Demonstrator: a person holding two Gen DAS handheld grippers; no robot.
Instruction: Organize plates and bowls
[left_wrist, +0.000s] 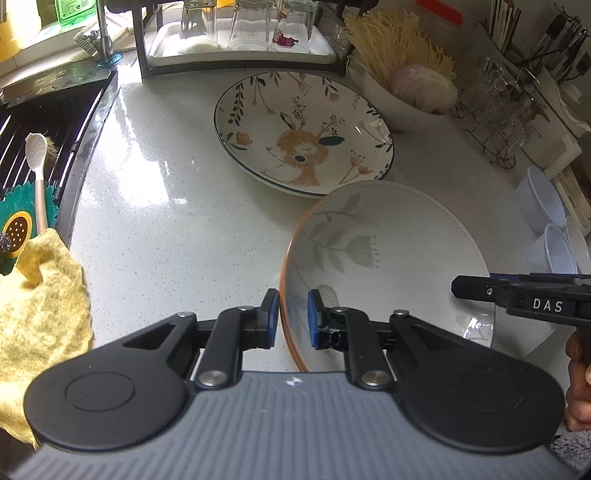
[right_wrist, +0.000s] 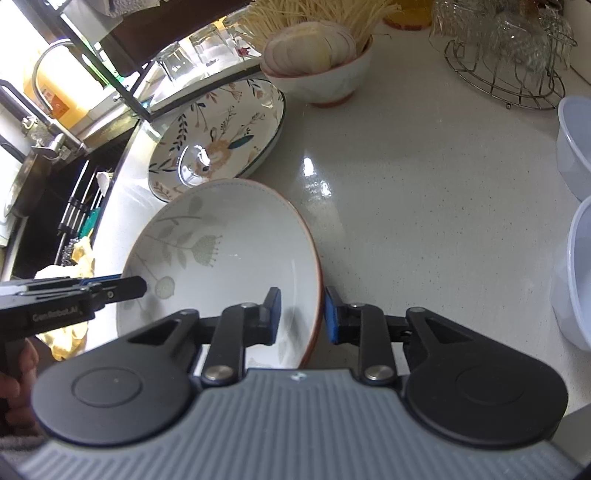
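The left tool (left_wrist: 291, 317) is clamped on one rim of the pale bowl (left_wrist: 384, 258), tilted above the bench (left_wrist: 166, 221). The right tool (right_wrist: 302, 315) straddles the opposite rim, pads not clearly pressing. Next, probably: nest it onto the flowered plate (left_wrist: 303, 133) ahead.

Speckled pale stone countertop (left_wrist: 166, 221), glossy with window glare. Left of it, a dark sink (left_wrist: 40, 125) with chrome tap (left_wrist: 103, 33); behind the countertop, a dark-framed rack (left_wrist: 236, 40) of upturned glasses; at its right rear, a wire basket (right_wrist: 506, 74) of glassware. Daylight enters above the sink
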